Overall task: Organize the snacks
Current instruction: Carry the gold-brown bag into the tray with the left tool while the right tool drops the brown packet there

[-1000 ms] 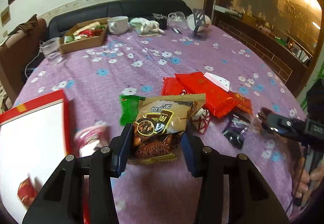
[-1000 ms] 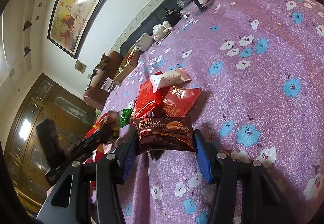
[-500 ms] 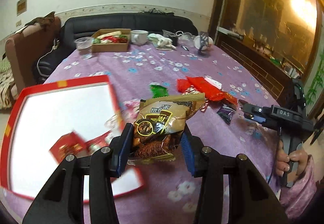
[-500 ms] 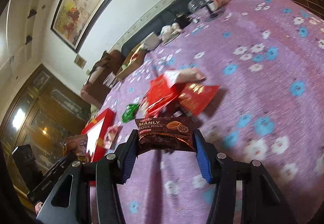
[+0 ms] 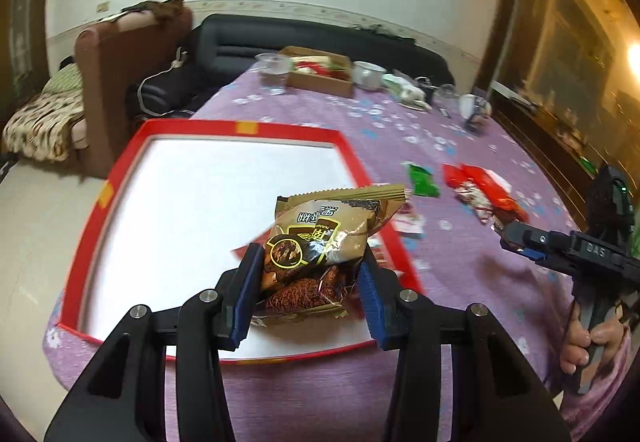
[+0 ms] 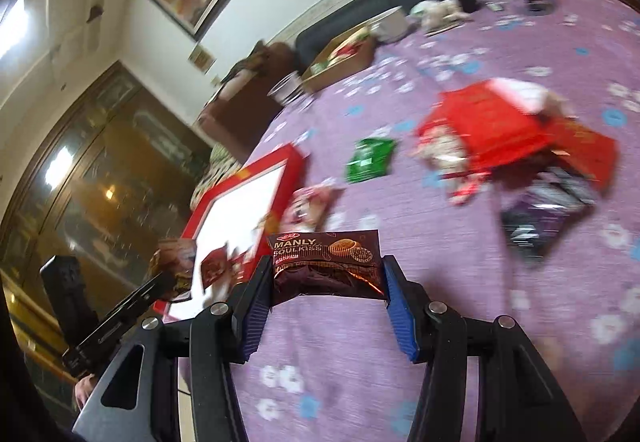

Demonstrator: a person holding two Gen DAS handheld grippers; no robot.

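Early going, by my reading. The left gripper (image 5: 310, 282) clamps a tan snack packet (image 5: 324, 246) at frame centre over the red-rimmed box (image 5: 92, 226), nearly bare. The right gripper (image 6: 326, 306) grips a brown Manly cookie pack (image 6: 326, 266) low in frame. Several packets (image 6: 492, 130) litter the tabletop (image 6: 460, 322) upper right.

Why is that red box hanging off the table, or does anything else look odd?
The red box does stand out: its left side overhangs the edge of the purple tablecloth, so it seems only partly supported. Otherwise, loose snack packets lie in a jumbled heap, not yet sorted. Nothing looks spilled or torn.
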